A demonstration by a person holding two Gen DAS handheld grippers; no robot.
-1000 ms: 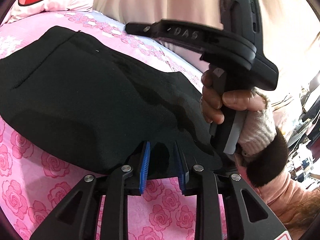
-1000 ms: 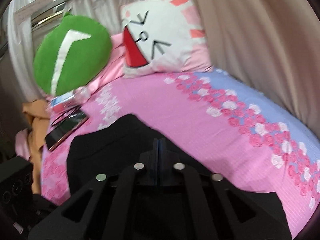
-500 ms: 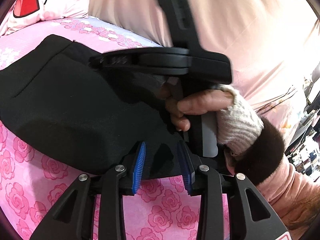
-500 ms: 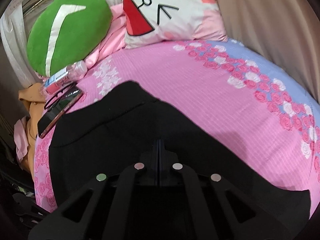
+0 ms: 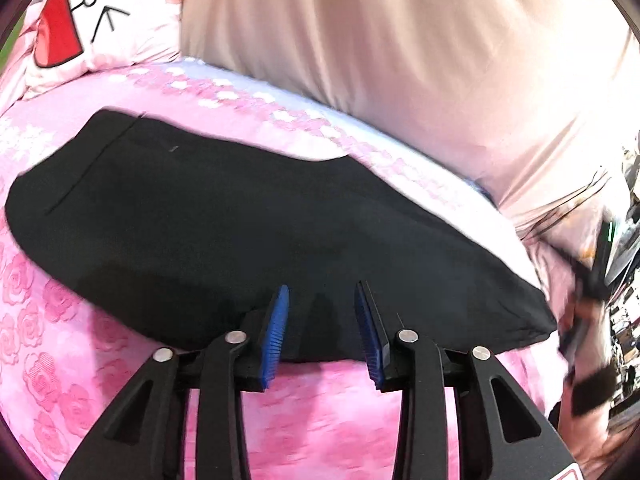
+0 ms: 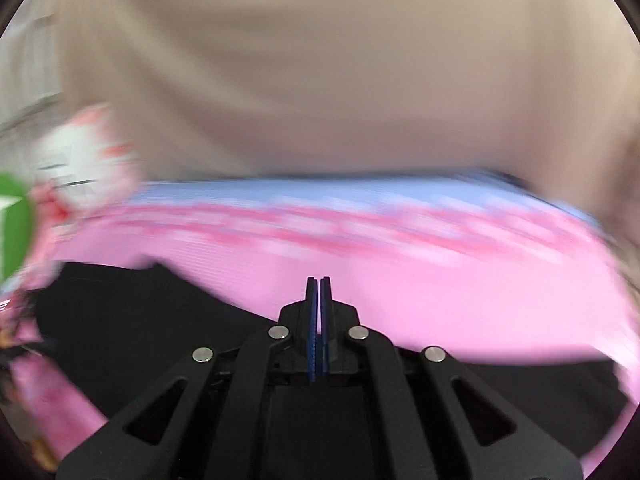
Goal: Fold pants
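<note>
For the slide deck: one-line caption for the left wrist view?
Open left gripper poised at the near edge of black pants lying flat on a pink rose-print bedsheet.

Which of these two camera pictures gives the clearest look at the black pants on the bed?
The left wrist view. There the black pants lie spread across the pink bedsheet, nearly their whole outline visible and fairly sharp. The right wrist view is smeared by motion and shows only dark patches of them behind the shut right gripper.
</note>
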